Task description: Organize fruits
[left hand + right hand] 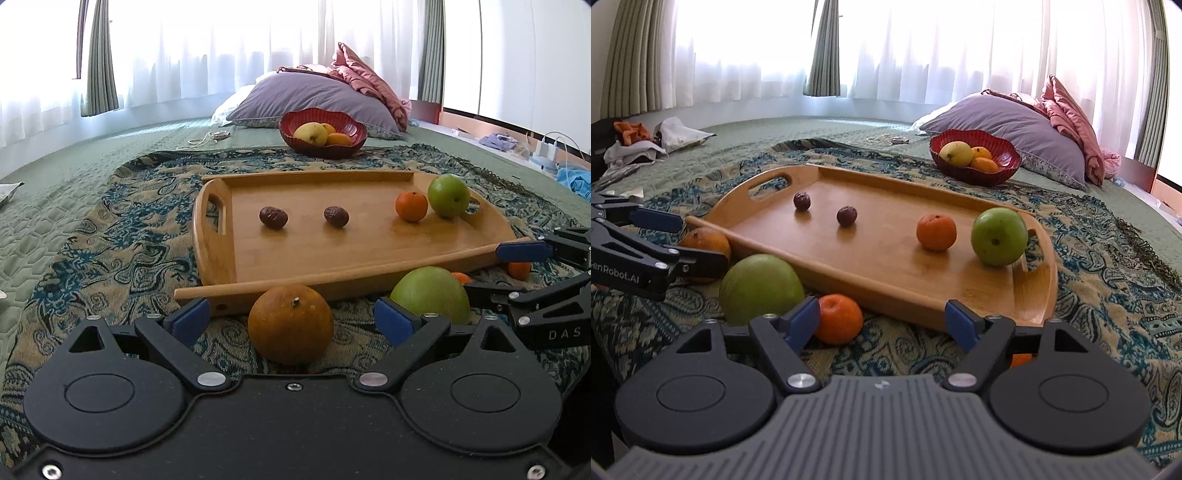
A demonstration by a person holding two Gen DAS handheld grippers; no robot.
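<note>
A wooden tray point(295, 251) point(886, 266) lies on a patterned cloth. On it are two dark dates point(273, 217) point(336, 216), a tangerine point(411, 206) point(936, 232) and a green apple point(448, 195) point(999, 236). My left gripper point(291, 319) is open around a dull orange point(290, 323) point(705, 242) in front of the tray. A large green fruit point(430, 295) point(761, 288) lies to its right. My right gripper point(882, 321) is open, with a small tangerine point(838, 319) by its left finger. Another orange fruit point(1021, 359) peeks out behind its right finger.
A red bowl point(323, 133) point(975, 155) with a yellow fruit and oranges stands behind the tray, before a purple pillow point(314, 99). A cable point(203, 139) lies on the green bedspread. Bags and clothes point(646, 140) lie at the far left. The right gripper shows at the right of the left wrist view point(524, 266).
</note>
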